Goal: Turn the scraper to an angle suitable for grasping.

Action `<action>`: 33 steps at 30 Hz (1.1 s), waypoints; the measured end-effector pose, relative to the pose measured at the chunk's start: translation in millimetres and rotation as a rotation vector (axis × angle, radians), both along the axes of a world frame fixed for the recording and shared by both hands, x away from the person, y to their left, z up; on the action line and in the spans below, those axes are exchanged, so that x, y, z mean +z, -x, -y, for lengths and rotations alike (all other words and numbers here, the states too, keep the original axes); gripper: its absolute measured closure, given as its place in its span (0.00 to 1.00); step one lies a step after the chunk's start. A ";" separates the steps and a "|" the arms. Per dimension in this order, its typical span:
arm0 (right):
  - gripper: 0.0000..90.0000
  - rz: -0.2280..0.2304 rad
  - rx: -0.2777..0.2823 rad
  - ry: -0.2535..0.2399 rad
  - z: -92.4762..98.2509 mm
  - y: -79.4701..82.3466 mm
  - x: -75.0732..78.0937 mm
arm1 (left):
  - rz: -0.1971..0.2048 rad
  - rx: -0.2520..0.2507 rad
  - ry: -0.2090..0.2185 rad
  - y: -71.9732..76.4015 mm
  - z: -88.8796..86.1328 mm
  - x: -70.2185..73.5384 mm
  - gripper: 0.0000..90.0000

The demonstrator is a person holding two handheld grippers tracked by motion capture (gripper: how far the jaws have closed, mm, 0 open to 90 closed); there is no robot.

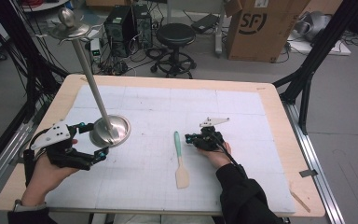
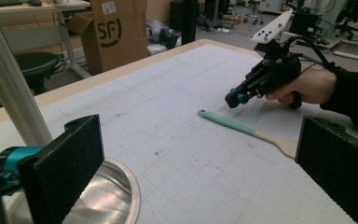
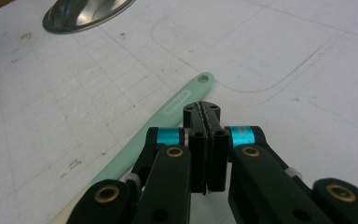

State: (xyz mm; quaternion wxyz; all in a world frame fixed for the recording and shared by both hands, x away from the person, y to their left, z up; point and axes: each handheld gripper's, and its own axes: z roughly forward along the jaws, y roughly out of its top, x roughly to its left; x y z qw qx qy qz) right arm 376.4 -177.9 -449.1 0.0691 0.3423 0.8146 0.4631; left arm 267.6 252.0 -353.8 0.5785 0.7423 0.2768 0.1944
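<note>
High view first: your left gripper (image 1: 95, 141) sits near the table's (image 1: 279, 140) left edge with its jaws spread wide, right beside the round steel base of the metal stand (image 1: 110, 130). One jaw is at the base's far-left side, the other at its near rim, and you cannot tell from up here whether either touches it. The stand's pole leans up and away toward the far-left corner. Your right gripper (image 1: 189, 139) rests right of the middle, jaws pressed together and pointing left at the spatula (image 1: 181, 161). That spatula lies close to the middle of the white mat, mint handle toward the far edge, pale blade toward the near edge.

Left gripper view now: your two black jaws stand far apart, with nothing pinched between them. The stand's shiny base (image 2: 107, 198) lies low beside the left jaw, and its pole climbs past the upper left. Across the mat lies the spatula (image 2: 242, 128), and just beyond it your right gripper (image 2: 235, 98) hovers, tips together, very near the mint handle.

Right gripper view to finish: the right gripper's (image 3: 207, 116) jaws are tight against each other, holding nothing. The mint handle of the spatula (image 3: 168, 116) runs just left of the tips, its hanging hole beyond them, not gripped. The stand's base (image 3: 86, 13) gleams at the top left.
</note>
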 end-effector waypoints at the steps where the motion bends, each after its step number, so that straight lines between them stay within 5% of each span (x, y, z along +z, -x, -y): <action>1: 1.00 -0.001 0.001 0.003 -0.5 -0.4 0.2 | -0.001 0.000 -0.002 0.1 0.5 -0.3 0.02; 21: 1.00 -0.026 0.045 0.123 -23.2 -1.7 0.3 | -0.011 0.004 -0.010 -0.1 1.0 -3.5 0.02; 33: 1.00 -0.039 0.221 0.138 -56.0 16.8 2.0 | -0.015 0.012 -0.017 -0.8 -0.4 -5.4 0.02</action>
